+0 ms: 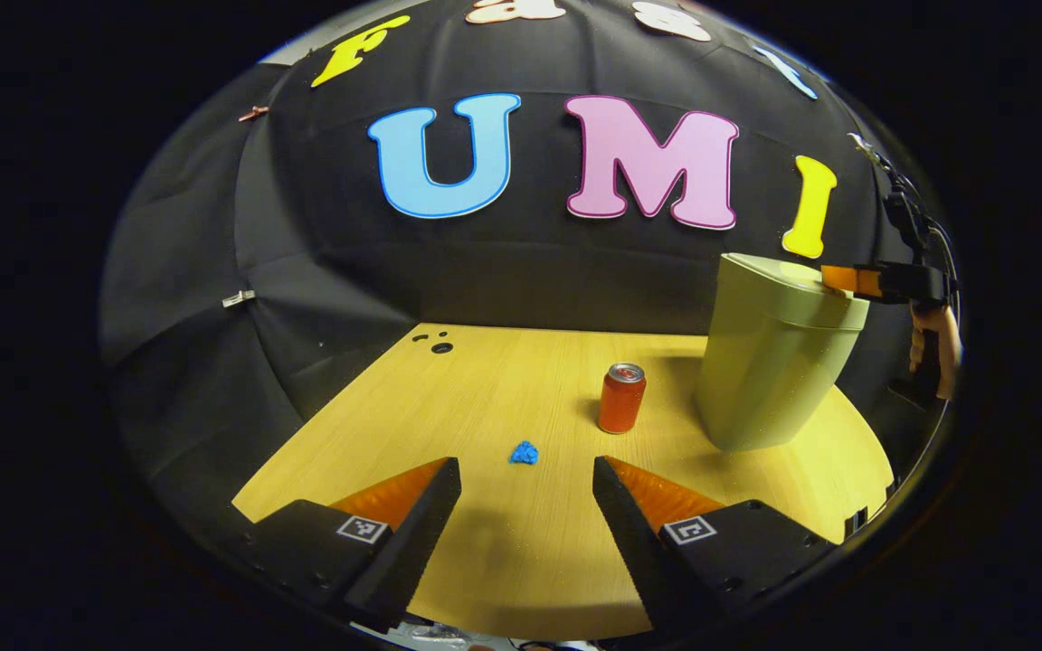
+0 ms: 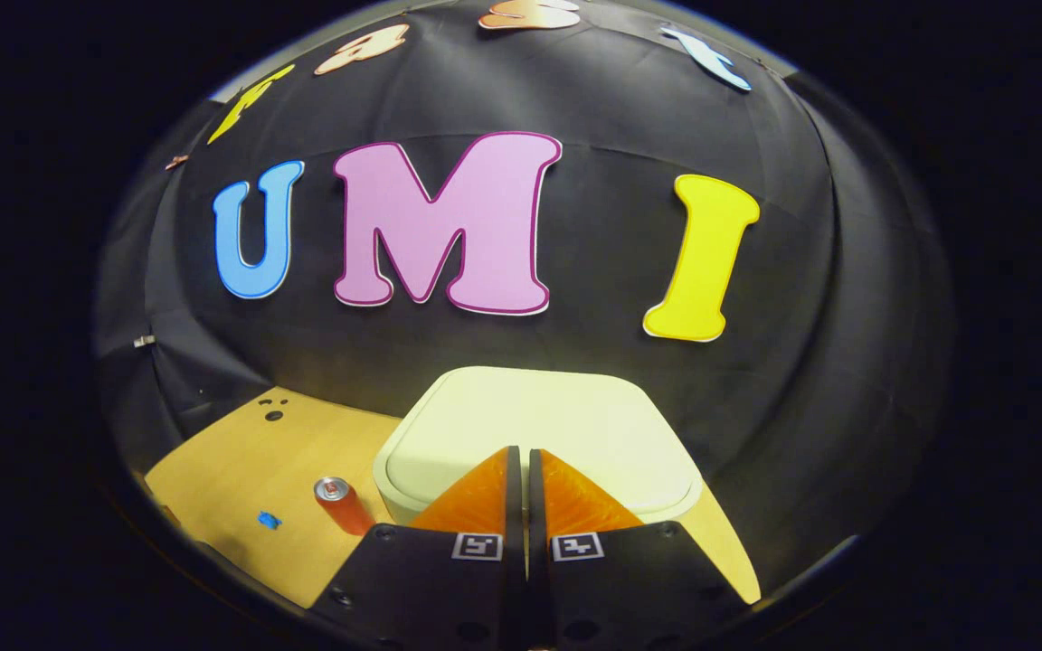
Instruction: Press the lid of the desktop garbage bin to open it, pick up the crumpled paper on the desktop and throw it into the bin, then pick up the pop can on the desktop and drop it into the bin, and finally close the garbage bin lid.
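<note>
No writing is legible on the pop can, which stands on the worktop between crumpled paper and garbage bin. Left hand-held gripper gapes released; right hand-held gripper, clenched, sits over the closed lid.

I see the pale green bin standing upright on the desk, lid closed; the orange pop can stands beside it, crumpled paper (blue, small) lies nearby.
</note>
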Demonstrator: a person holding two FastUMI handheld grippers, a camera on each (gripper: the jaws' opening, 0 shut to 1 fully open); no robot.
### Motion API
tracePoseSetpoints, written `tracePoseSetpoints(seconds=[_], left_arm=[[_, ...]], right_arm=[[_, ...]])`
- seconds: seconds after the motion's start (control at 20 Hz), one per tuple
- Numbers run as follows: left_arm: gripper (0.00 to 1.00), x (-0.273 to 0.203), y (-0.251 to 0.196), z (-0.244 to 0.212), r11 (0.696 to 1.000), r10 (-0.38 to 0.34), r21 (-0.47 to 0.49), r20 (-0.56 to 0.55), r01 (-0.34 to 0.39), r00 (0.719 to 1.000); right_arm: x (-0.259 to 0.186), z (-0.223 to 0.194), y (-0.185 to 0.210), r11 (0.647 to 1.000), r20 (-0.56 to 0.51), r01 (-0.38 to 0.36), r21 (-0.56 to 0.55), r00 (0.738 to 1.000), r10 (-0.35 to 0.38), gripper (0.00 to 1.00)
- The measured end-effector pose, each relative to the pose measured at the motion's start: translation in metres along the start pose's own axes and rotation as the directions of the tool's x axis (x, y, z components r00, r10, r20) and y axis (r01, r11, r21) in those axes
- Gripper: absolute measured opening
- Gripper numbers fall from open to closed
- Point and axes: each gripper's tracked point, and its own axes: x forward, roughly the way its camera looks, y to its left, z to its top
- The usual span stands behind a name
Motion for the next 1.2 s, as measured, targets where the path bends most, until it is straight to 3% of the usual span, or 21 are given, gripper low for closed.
tracePoseSetpoints(seconds=[0.3,0.45,0.7,0.9,1.2], left_arm=[[0.95,-0.004,0.01,0.003,1.0,0.003,-0.021,0.013,-0.003,1.0],[0.95,-0.008,0.02,0.007,1.0,0.008,-0.022,0.037,-0.008,0.999],[0.95,-0.009,0.041,0.003,0.998,0.025,-0.058,0.046,-0.022,0.999],[0.95,-0.002,0.059,-0.008,0.997,0.032,-0.065,0.039,-0.03,0.999],[0.95,0.017,0.085,-0.02,0.999,0.013,-0.053,0.027,-0.012,1.0]], right_arm=[[-0.003,0.01,0.001,0.999,0.054,0.034,-0.039,0.998,-0.032,0.05],[-0.007,0.015,0.01,1.0,0.044,0.013,-0.025,0.999,-0.012,0.05],[-0.035,0.052,0.011,0.999,0.131,0.036,0.002,0.991,-0.036,0.05],[-0.059,0.053,0.013,0.995,0.104,0.037,0.098,0.993,-0.047,0.05],[-0.094,0.008,0.002,0.979,-0.023,0.108,0.174,0.994,-0.106,0.05]])
